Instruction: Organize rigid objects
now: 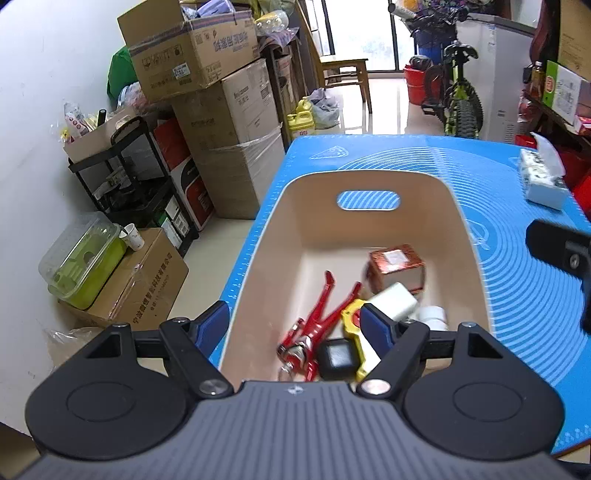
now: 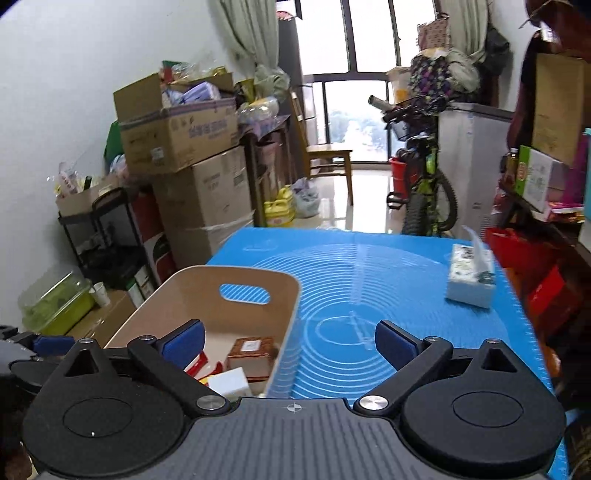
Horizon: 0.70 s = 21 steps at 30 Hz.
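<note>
Blue-matted surface (image 1: 517, 295) carries a stiff, light-looking beige bin (image 1: 461, 236) already holding red pliers (image 1: 317, 317) and a brown box (image 1: 397, 267), best gripped at its rim, both grippers' fingers (image 1: 376, 326) wide apart, empty.

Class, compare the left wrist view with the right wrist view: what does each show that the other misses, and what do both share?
Only the left wrist view shows the red pliers whole, the black cube and the yellow tool. Only the right wrist view shows the curtains. Both show the beige bin, copper box, tissue pack, blue mat and bicycle.
</note>
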{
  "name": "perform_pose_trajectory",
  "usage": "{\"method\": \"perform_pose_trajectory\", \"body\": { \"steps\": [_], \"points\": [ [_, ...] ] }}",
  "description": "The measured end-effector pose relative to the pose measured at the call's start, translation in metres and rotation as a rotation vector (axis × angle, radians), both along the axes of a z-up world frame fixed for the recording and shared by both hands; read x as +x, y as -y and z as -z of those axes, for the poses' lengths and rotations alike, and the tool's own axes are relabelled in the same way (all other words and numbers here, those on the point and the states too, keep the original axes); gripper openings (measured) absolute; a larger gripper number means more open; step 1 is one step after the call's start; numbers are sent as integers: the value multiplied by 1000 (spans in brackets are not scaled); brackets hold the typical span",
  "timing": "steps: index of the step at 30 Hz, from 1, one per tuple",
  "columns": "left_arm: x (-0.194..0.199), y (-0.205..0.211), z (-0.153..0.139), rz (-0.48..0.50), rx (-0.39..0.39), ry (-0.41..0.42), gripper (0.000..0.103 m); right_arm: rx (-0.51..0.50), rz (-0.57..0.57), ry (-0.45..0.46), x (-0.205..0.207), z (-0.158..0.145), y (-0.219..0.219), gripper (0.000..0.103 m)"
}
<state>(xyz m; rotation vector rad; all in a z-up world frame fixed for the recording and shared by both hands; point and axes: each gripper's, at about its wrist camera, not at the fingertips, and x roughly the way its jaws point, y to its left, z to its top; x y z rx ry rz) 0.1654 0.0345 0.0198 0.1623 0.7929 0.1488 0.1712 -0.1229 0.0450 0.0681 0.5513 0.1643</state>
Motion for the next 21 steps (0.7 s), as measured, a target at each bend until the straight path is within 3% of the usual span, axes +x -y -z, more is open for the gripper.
{"method": "perform_pose_trajectory", "body": {
  "steps": [10,21],
  "points": [
    [-54,26,-31,27,-11,68,84,-6,47,37,-63,-26,31,99],
    [-100,42,-35,60,-12,71,87,-26,75,28,-133,-31,54,99]
  ]
}}
